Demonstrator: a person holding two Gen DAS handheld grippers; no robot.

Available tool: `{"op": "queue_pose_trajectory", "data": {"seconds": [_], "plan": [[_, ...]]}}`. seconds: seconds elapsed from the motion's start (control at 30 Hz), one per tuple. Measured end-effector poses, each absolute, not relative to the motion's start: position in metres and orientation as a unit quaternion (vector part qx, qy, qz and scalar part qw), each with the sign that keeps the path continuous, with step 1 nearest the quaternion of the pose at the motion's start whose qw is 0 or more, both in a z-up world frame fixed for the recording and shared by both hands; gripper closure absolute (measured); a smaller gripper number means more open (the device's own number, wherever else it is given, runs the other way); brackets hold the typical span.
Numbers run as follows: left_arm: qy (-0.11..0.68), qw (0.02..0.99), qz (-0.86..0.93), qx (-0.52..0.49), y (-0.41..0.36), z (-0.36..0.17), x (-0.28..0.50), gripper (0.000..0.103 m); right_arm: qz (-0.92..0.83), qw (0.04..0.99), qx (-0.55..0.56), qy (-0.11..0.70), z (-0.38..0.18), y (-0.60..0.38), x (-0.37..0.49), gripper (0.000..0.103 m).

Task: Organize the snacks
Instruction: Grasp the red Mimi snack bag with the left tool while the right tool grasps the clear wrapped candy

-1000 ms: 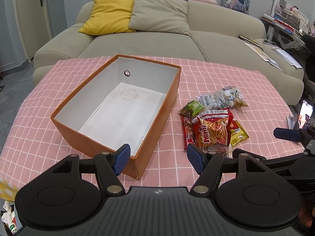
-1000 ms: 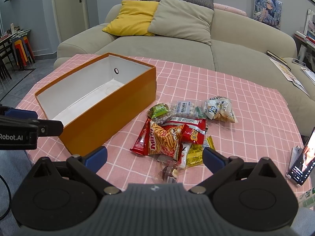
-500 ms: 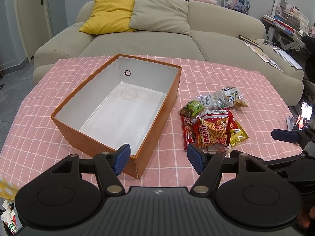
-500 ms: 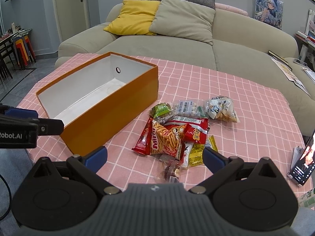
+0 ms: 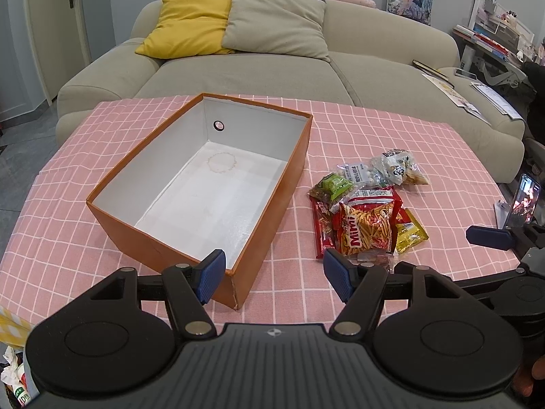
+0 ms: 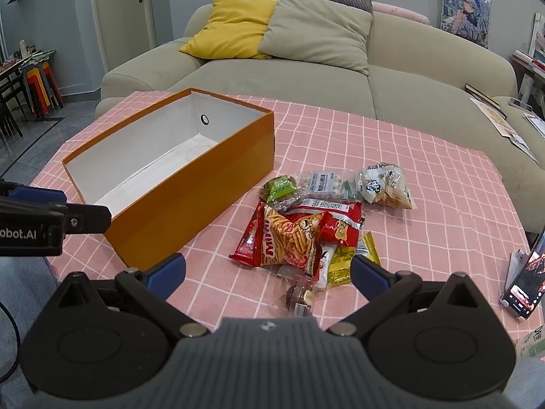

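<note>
An orange box with a white, empty inside stands on the pink checked tablecloth. To its right lies a pile of snack packets: a red Mimi stick bag, a green packet, a yellow one, a clear bag of white balls and a mixed-nut bag. My left gripper hovers open over the box's near corner, holding nothing. My right gripper hangs open just before the pile, nothing between its fingers.
A beige sofa with yellow and grey cushions stands behind the table. A phone leans on a stand at the table's right edge. Books and papers lie on the sofa's right end.
</note>
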State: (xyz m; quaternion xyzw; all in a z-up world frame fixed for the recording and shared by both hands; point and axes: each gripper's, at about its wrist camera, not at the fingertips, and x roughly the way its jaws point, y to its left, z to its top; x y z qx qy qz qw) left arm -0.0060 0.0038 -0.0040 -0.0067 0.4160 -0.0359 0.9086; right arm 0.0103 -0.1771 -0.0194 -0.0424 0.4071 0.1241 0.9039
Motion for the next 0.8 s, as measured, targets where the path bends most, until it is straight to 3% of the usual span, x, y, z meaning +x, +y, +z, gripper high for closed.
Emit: {"op": "queue_pose_trajectory", "data": {"seconds": [0.27, 0.43, 0.53, 0.8], "plan": [[0.417, 0.907, -0.062, -0.018, 0.002, -0.003, -0.006, 0.04, 0.125, 0.904, -0.034, 0.407, -0.026, -0.187, 0.009, 0.004], [0.431, 0.897, -0.097, -0.03, -0.006, -0.008, -0.001, 0.042, 0.125, 0.901, -0.036, 0.414, -0.04, -0.196, 0.008, 0.005], [0.439, 0.89, -0.123, -0.032, -0.014, -0.015, 0.003, 0.042, 0.118, 0.898, -0.051, 0.422, -0.052, -0.201, 0.008, 0.018], [0.463, 0.87, -0.166, -0.037, -0.036, -0.041, 0.019, 0.042, 0.111, 0.883, -0.047, 0.454, -0.082, -0.219, 0.018, 0.027]]}}
